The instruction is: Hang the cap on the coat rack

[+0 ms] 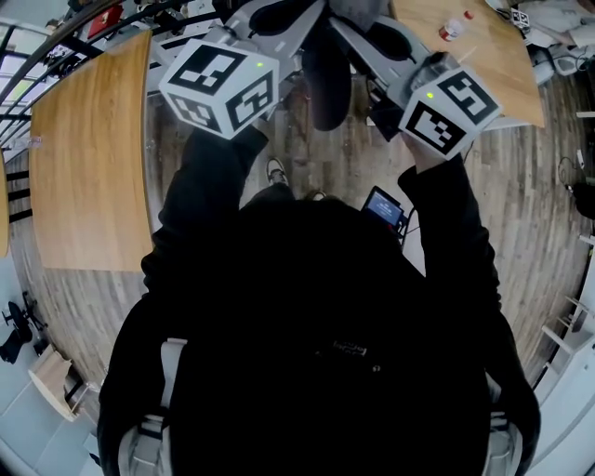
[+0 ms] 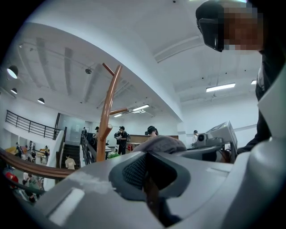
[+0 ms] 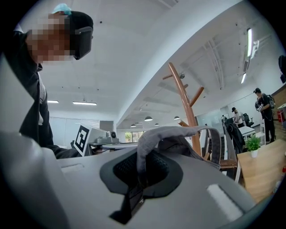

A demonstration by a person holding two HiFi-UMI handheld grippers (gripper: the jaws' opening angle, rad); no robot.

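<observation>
A dark grey cap [image 1: 327, 84] hangs between my two grippers, held out level in front of the person. In the left gripper view, my left gripper [image 2: 149, 179] is shut on the cap's edge, and the grey crown [image 2: 163, 143] bulges just beyond the jaws. My right gripper [image 3: 140, 172] is shut on the cap's other side [image 3: 178, 134], with the back strap looping out to the right. The wooden coat rack [image 2: 108, 120] stands ahead with bare branching pegs, and it also rises behind the cap in the right gripper view [image 3: 185, 103]. The cap does not touch the rack.
Wooden tables flank the floor at the left [image 1: 88, 158] and upper right [image 1: 483, 56], the latter with a small bottle [image 1: 452, 28]. A tablet [image 1: 383, 206] lies near the person's feet. Several people stand beyond the rack. A potted plant [image 3: 254, 145] sits on a desk.
</observation>
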